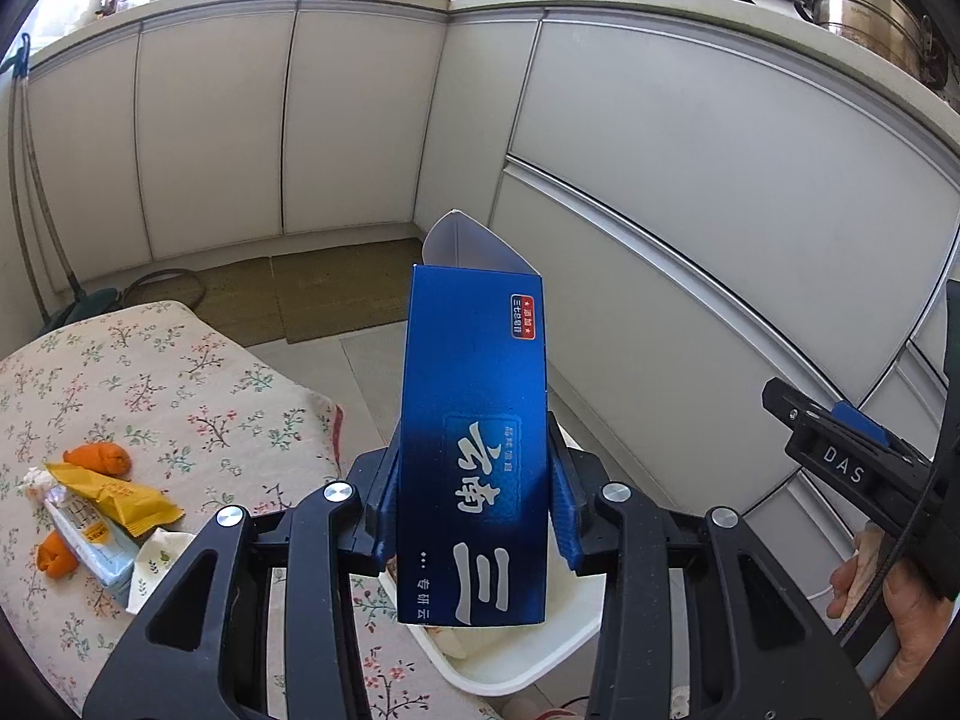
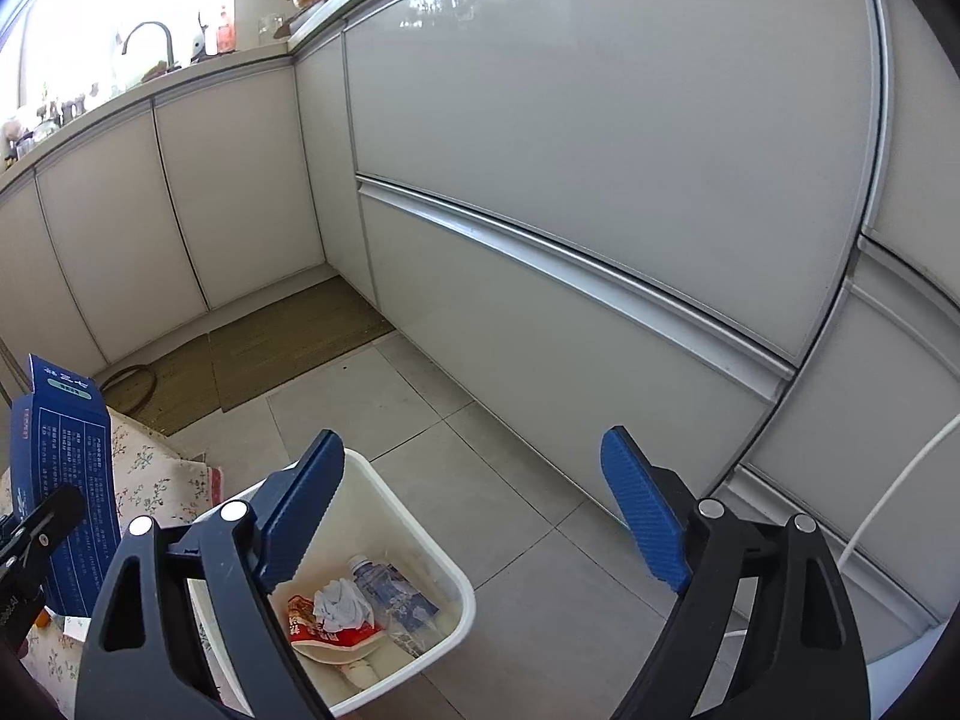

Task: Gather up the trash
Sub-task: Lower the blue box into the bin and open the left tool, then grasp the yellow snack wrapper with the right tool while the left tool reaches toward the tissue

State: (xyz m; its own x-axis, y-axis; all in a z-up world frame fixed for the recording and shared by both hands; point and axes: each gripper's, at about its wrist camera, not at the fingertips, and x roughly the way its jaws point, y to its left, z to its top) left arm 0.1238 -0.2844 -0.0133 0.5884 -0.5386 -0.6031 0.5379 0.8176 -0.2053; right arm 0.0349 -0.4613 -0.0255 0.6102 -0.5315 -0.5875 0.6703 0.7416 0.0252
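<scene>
My left gripper (image 1: 475,501) is shut on a tall blue carton (image 1: 474,438) with white lettering and an open top flap; the carton stands upright between the blue pads, above the white bin (image 1: 510,669). The same blue carton (image 2: 60,480) shows at the left edge of the right wrist view. My right gripper (image 2: 474,516) is open, with nothing between its fingers, held above the white bin (image 2: 420,546) on the tiled floor. In the bin lie a red-and-white wrapper (image 2: 327,630), a crumpled tissue (image 2: 342,600) and a clear plastic bottle (image 2: 396,594).
A table with a floral cloth (image 1: 150,384) holds orange peel (image 1: 99,459), a yellow wrapper (image 1: 120,498) and a pale blue packet (image 1: 90,546). White kitchen cabinets (image 2: 600,180) run close behind and to the right. A brown mat (image 2: 282,348) lies in the corner.
</scene>
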